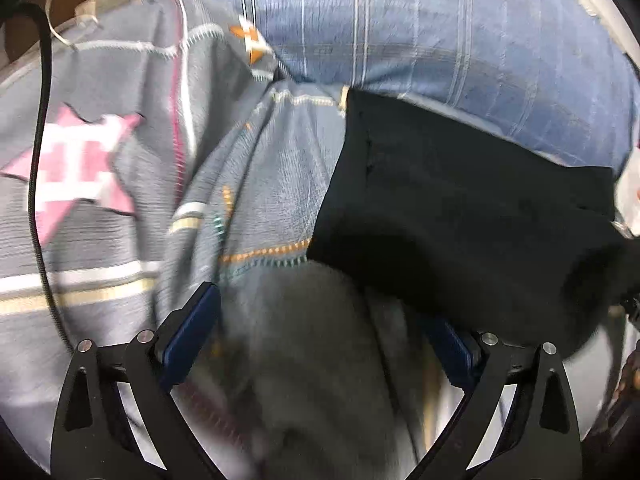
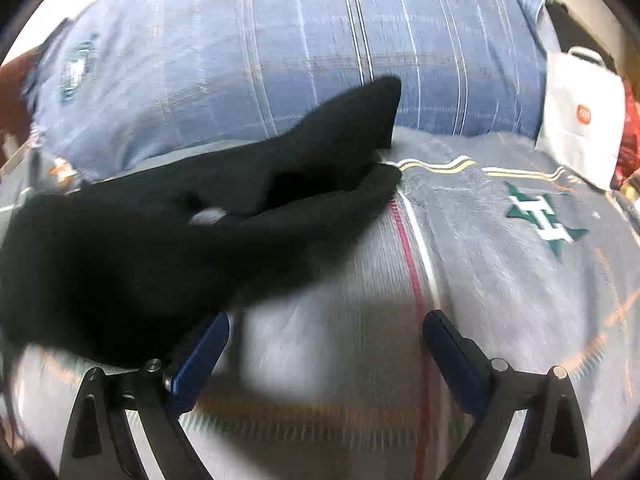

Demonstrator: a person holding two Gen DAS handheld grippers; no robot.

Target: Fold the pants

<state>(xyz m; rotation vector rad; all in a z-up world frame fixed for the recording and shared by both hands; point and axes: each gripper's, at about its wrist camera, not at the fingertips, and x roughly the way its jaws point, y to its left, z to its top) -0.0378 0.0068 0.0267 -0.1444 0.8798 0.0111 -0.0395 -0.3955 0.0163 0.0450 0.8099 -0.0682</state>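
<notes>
Black pants (image 2: 168,240) on grey patterned blanket (image 2: 500,280), left gripper (image 1: 320,344) jaws apart, right gripper (image 2: 326,344) apart, empty, white bag (image 2: 580,120) in right view only, pink star (image 1: 76,168) in left only.

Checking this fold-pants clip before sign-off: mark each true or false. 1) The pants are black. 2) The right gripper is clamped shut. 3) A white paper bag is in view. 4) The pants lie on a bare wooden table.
1) True: the black fabric pants are dark throughout.
2) False: the right gripper stands open, nothing between its fingers.
3) True: a white paper bag sits at the far right.
4) False: they lie on a grey patterned blanket.
</notes>
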